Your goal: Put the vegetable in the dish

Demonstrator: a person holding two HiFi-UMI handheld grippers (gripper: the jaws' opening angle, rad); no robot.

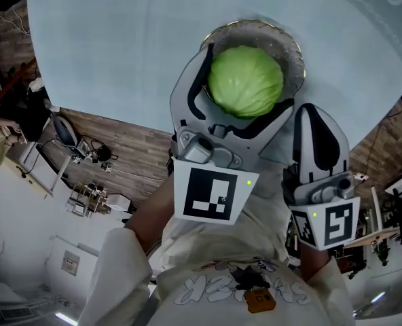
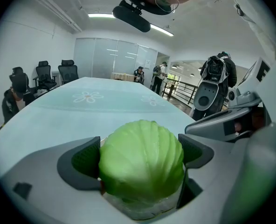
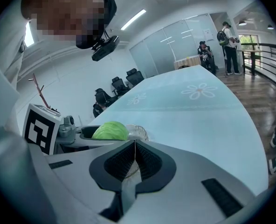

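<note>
A clear glass dish [image 1: 294, 51] sat on a pale blue table [image 1: 119, 46]. A round, pale green, ribbed cabbage [image 2: 141, 158] rested in it, clasped on both sides by the left gripper [image 1: 246, 81]. The right gripper [image 3: 134, 158] was pressed closed, empty, just beside.

Clamped in my left tongs [image 2: 141, 158], the cabbage [image 1: 245, 81] hides most of the glass dish [image 1: 294, 46] beneath it, so I cannot tell whether it touches the dish, while the table [image 1: 119, 46] runs off the top of the head view.
</note>
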